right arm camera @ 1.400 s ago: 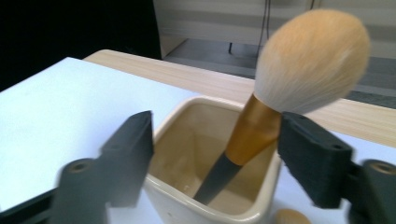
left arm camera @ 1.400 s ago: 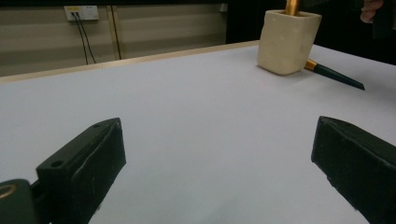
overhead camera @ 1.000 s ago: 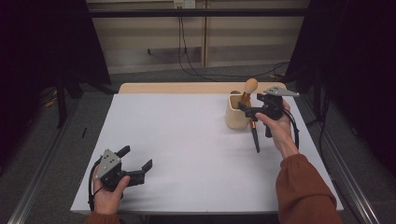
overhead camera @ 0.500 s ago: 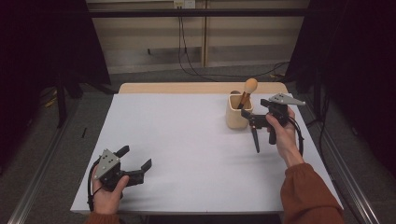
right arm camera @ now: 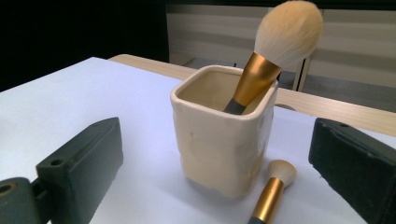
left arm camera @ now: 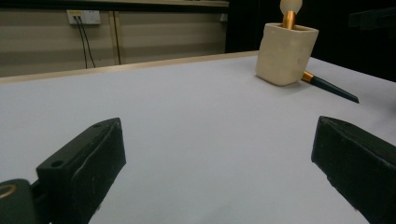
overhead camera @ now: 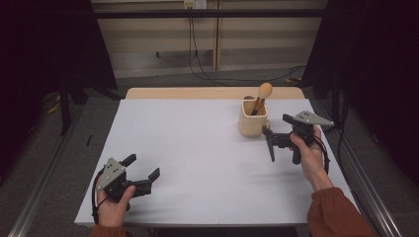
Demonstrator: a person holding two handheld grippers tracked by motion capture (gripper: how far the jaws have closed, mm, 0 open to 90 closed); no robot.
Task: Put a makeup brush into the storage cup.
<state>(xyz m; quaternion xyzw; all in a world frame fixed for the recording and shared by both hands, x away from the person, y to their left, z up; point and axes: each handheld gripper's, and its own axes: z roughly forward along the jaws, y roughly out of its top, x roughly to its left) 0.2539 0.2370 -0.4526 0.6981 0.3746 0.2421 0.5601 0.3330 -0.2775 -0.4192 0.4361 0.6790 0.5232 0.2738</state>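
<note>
High view: white rectangular table top [overhead camera: 197, 148] with a pale wooden strip along its far edge. Cream square ceramic cup [overhead camera: 252, 118] stands at about 1 o'clock from table centre. A large makeup brush with a cream bristle head, gold ferrule and dark handle [overhead camera: 262, 95] stands in it, head up, leaning toward 1 o'clock. A second, smaller brush with a gold ferrule and dark tapered handle [overhead camera: 270, 144] lies flat on the table just at 4 o'clock of the cup, handle running toward 6 o'clock. Right gripper [overhead camera: 274, 143] held in the person's right hand [overhead camera: 309, 153] just at 3 o'clock of the lying brush; jaws spread, nothing between them. Left gripper [overhead camera: 143, 170] in the left hand [overhead camera: 113, 200] at 7 o'clock of the table, well apart from the cup; jaws wide, empty.

Left gripper view: both black jaws far apart above bare table. Cup at 1 o'clock, far off; the lying brush's dark handle pokes out at its 4 o'clock.

Right gripper view: jaws wide apart, gripping nothing. Cup near, centred between them, large brush inside at its far corner. Small brush's head lies touching or just beside the cup's base at 5 o'clock.
</note>
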